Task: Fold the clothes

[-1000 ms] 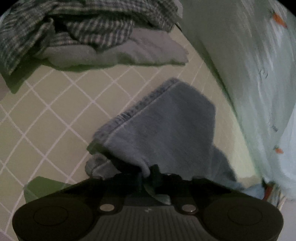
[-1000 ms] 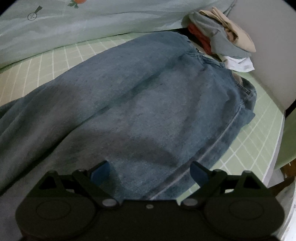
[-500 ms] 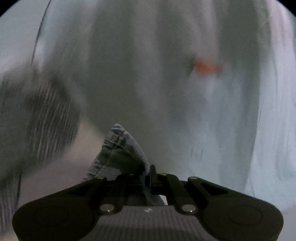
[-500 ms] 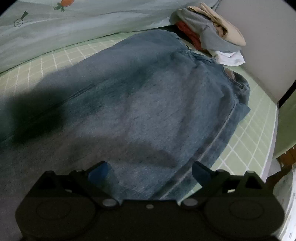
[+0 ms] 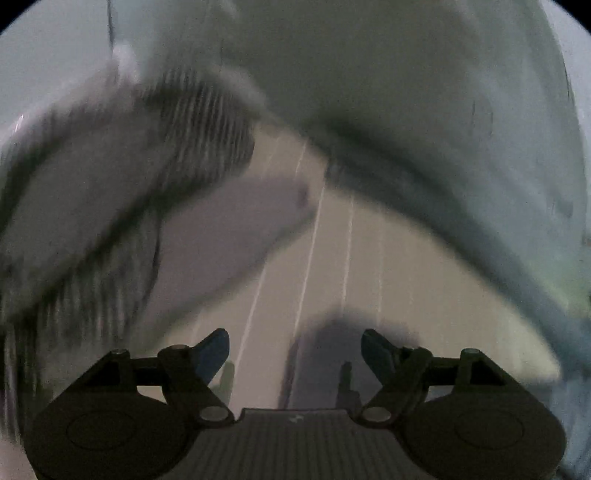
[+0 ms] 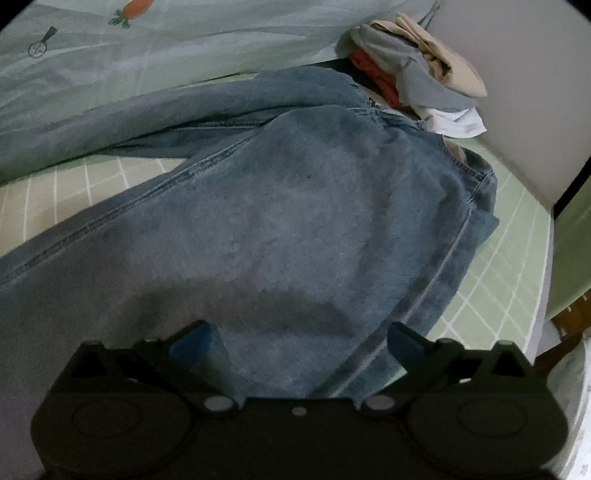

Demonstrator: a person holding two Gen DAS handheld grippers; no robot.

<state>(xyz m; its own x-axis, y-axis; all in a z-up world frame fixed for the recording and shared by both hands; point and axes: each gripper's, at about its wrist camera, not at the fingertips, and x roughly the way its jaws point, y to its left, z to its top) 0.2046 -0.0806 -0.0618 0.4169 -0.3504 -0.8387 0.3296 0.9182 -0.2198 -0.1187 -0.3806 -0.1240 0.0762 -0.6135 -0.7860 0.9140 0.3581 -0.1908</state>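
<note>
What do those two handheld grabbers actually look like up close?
Both look alike. The left gripper and right gripper each have a wide black body with two round housings, silver pivot bolts and angular black linkages ending in blue-tipped fingers. The left body shows a ribbed grey centre panel. No cables or sleeves show.

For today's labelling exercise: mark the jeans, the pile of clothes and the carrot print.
jeans [image 6: 295, 221], right wrist view, middle of the denim.
pile of clothes [image 6: 417, 74], right wrist view, grey garment.
carrot print [image 6: 135, 9], right wrist view, orange body.
</note>
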